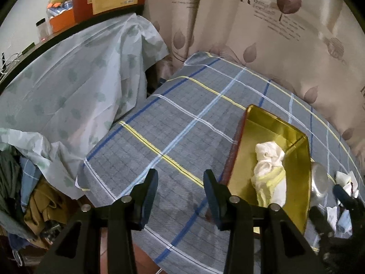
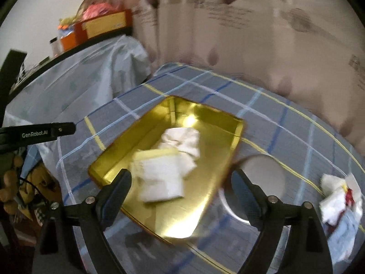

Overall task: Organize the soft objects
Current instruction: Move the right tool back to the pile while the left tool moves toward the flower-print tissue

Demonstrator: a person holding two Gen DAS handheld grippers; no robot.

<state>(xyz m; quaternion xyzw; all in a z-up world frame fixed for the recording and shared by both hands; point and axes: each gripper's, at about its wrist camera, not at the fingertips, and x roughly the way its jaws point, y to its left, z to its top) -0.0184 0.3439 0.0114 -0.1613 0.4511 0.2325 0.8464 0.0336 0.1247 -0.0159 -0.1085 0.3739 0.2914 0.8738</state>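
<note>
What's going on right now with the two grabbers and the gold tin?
Both jaws open, empty. Two white cloths lying in gold tin. More soft items waiting beside the tin. Nothing in the way.

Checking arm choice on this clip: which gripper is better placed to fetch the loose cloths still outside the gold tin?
Right. The cloth pile lies just right of the right gripper, whose jaws stand wide and empty. The left gripper sits on the far side of the gold tin.

cloths [image 2: 168, 159] in tin [image 2: 127, 141], bowl [image 2: 262, 178] perhaps beside
</note>
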